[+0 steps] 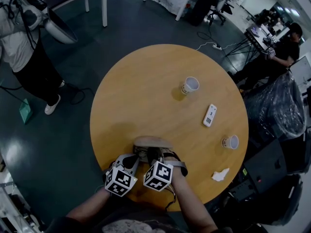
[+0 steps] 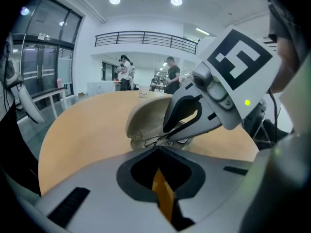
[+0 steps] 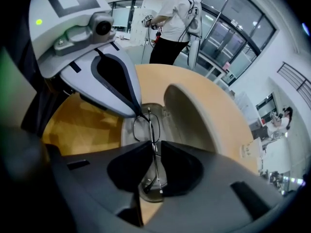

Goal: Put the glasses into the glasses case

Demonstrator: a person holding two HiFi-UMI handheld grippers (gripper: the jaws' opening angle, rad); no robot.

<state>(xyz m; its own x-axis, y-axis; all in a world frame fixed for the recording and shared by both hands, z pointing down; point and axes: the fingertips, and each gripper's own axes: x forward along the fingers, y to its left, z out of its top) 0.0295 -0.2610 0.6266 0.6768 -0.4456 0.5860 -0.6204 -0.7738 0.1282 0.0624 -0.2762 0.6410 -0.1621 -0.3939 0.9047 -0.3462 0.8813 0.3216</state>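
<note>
The open beige glasses case (image 1: 153,141) lies on the round wooden table (image 1: 146,91), close to its near edge. Its lid (image 3: 194,115) stands up behind the shallow base (image 3: 127,130). Thin black wire glasses (image 3: 146,127) hang just over that base. My right gripper (image 3: 154,147) is shut on the frame near its bridge. The left gripper (image 3: 140,113) comes in from the other side, its tip closed on a corner of the frame. In the left gripper view the glasses (image 2: 151,141) sit just beyond my own jaws (image 2: 158,149), with the right gripper (image 2: 167,134) pinching them.
Two paper cups (image 1: 190,85) (image 1: 231,141), a white remote (image 1: 209,115) and a crumpled tissue (image 1: 220,174) lie on the table's right half. A person (image 1: 19,52) stands off to the left on the floor. The table's near edge is right under my forearms.
</note>
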